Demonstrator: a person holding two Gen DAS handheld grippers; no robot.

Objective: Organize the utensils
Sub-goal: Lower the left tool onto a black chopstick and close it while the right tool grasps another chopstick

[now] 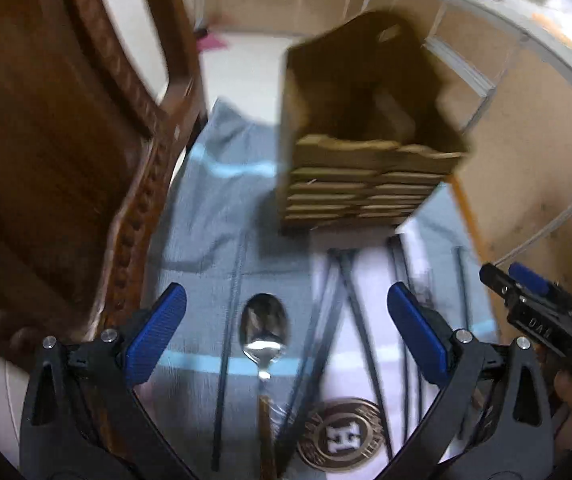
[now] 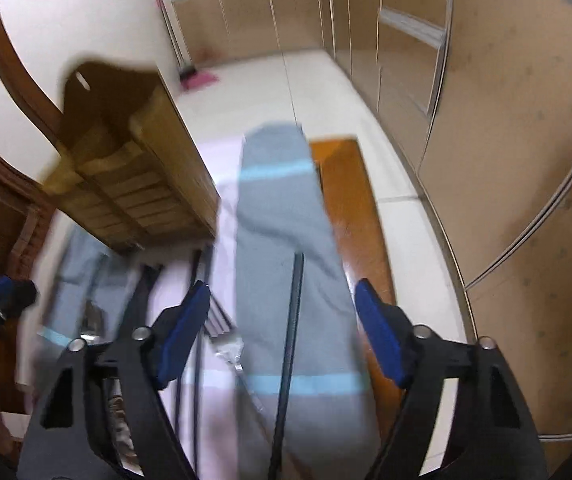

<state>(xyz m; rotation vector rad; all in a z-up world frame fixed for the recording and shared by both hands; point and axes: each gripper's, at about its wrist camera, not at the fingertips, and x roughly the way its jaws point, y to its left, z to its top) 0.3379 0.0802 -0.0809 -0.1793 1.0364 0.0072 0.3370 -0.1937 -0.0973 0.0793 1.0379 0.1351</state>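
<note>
Kitchen setting: beige cabinets [image 2: 426, 92] line the far wall, and a grey-blue striped cloth [image 1: 214, 208] covers the work surface. Left gripper [image 1: 286, 340], jaws spread and empty, hovers directly above a metal spoon [image 1: 263, 330], whose bowl lies between the fingers. Ahead of it stands the wooden utensil caddy [image 1: 366, 152]; black chopsticks [image 1: 350, 300] lie scattered just to its right. Right gripper [image 2: 282, 336], likewise spread and holding nothing, frames a single black chopstick [image 2: 292, 320]. For a clean pick, the left jaws should probably descend onto the spoon's narrow neck and close squarely. Only the left view shows the spoon clearly and the caddy's compartments; only the right view shows the orange-brown board [image 2: 350, 208] beside the cloth.
</note>
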